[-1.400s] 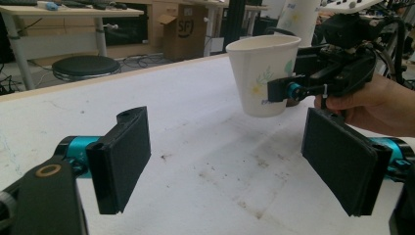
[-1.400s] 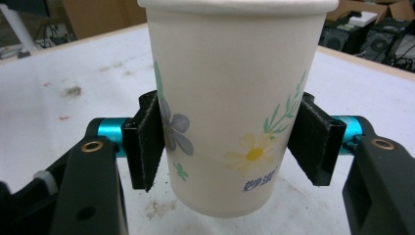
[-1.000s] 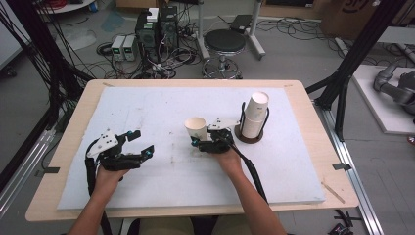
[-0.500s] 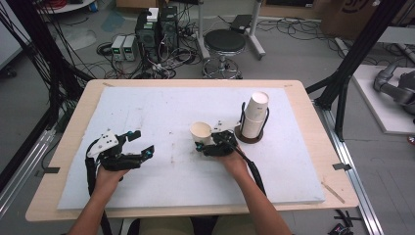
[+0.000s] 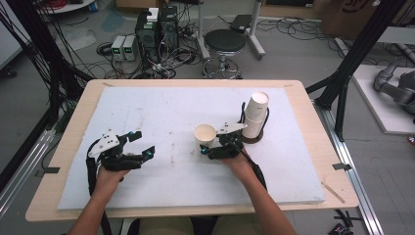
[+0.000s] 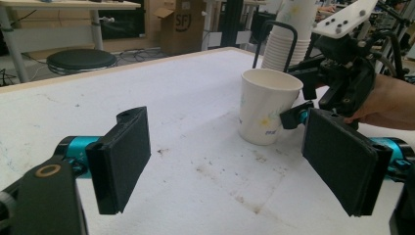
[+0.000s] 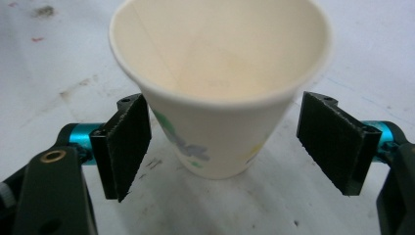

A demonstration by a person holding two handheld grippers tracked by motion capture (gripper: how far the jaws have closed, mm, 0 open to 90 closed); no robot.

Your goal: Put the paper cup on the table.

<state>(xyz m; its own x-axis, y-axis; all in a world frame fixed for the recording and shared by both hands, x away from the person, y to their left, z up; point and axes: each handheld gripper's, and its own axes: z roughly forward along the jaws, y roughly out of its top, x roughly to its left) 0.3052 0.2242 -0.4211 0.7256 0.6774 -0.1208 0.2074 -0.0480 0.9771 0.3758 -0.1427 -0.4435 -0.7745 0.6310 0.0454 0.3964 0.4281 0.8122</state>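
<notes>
While we look down from above, we list what we see from the biggest thing to the smallest.

Bench: our wooden bench (image 5: pixel 63 161) carries a white, lightly stained mat (image 5: pixel 161 112) over most of its top.

Cup stack: a tall stack of paper cups (image 5: pixel 255 115) leans in a black holder on the mat, just beyond our right hand; in the left gripper view it rises behind the single cup.

Left tool: our left tool (image 5: pixel 139 145) rests low over the near-left part of the mat, its jaws spread wide with nothing between them, well apart from the cup.

Right tool: our right tool (image 7: pixel 222 147) has just been opening; its jaws stand apart on either side of the cup, with a gap between each pad and the cup wall.

Paper cup: one paper cup (image 5: pixel 205 135) with a printed pattern stands upright on the mat near the middle, mouth up, between the right tool's jaws and just beside the cup stack.
</notes>
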